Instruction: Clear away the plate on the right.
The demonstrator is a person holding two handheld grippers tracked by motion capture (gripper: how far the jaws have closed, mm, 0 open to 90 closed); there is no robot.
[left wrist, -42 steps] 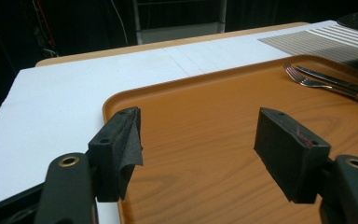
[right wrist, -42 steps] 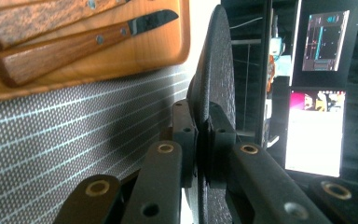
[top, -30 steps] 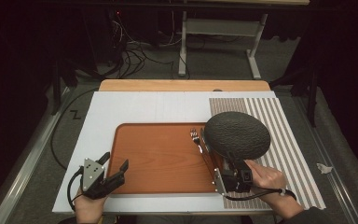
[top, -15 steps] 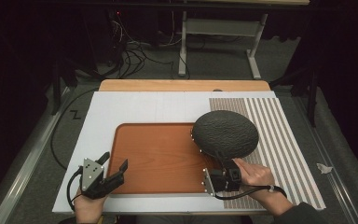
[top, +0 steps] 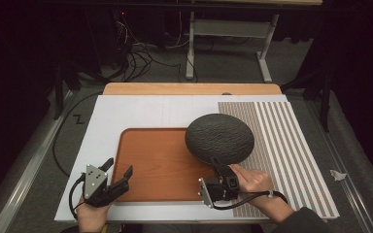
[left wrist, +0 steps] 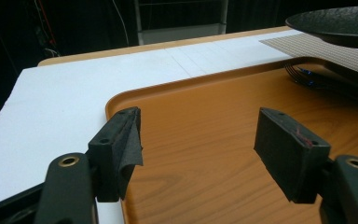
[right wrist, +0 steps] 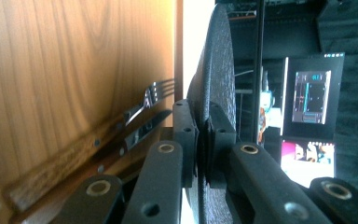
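High view: right gripper (top: 217, 165) pinches the near rim of the dark plate (top: 219, 138), holding it level over the wooden tray (top: 150, 165) above the fork (right wrist: 156, 91) (likely to set it there). Left gripper (top: 119, 170) waits, jaws spread.

Room, dim throughout; light falls mainly on the table top.

Floor (top: 39, 160): grey carpet, either side of the grippers and ahead of them.

Table (top: 189, 89): wooden edge visible at the far side, well ahead of both grippers; a white board (top: 145, 114) lies over it.

Striped mat (top: 291, 145): brown and white, to the right of the right gripper.

Metal frame (top: 223, 36): pale stand with legs, far beyond the table.

Cables (top: 141, 53): tangled on the floor, far ahead and left.

Screens (right wrist: 310, 98): lit, in the dark beyond the right gripper.
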